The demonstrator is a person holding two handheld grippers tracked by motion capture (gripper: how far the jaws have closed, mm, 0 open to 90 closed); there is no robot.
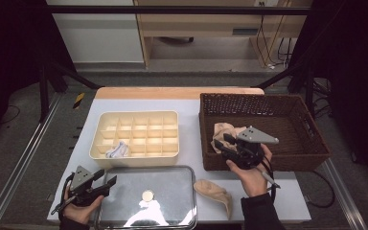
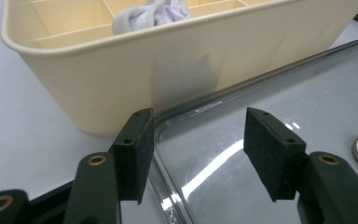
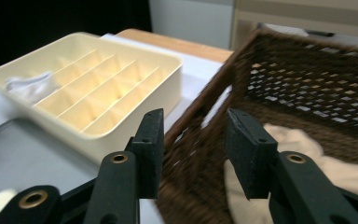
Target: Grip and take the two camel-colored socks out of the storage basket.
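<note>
A cream divided organizer box sits mid-table with a white rolled sock in its front-left cell. A brown wicker basket at the right holds a beige sock. Another beige sock lies on the table in front of the basket. My left gripper is open at the left edge of the clear lid, its jaws astride that rim. My right gripper is open above the basket's front-left corner, nothing between its pads.
The clear lid has a round white knob and lies at the table's front. The organizer's wall stands just beyond my left gripper. Wooden table edge at the back; dark frame bars on both sides.
</note>
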